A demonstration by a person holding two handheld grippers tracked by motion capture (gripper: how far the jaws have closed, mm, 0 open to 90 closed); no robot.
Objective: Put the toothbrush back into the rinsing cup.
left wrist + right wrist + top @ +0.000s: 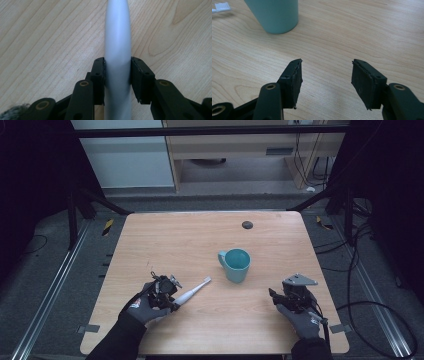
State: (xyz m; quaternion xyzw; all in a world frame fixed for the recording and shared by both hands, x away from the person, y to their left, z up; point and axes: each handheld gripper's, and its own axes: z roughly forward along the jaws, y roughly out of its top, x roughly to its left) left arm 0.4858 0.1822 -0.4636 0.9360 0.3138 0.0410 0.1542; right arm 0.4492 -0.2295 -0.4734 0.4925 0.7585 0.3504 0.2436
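Note:
A white electric toothbrush (192,292) lies on the wooden table (165,235), its bristle head (207,280) pointing toward a teal mug (235,265). My left gripper (171,295) is shut on the toothbrush's handle. In the left gripper view both pads (100,72) press the sides of the grey-white handle (117,37). My right gripper (276,296) rests low at the front right of the table, to the right of the mug. In the right gripper view it (326,75) stands open over bare wood, with the mug (274,15) and the bristle head (222,7) farther off.
A small dark round disc (247,225) sits near the table's far edge. Metal rails and cables run along the floor on both sides. Bare wood spreads between the two hands and across the left half.

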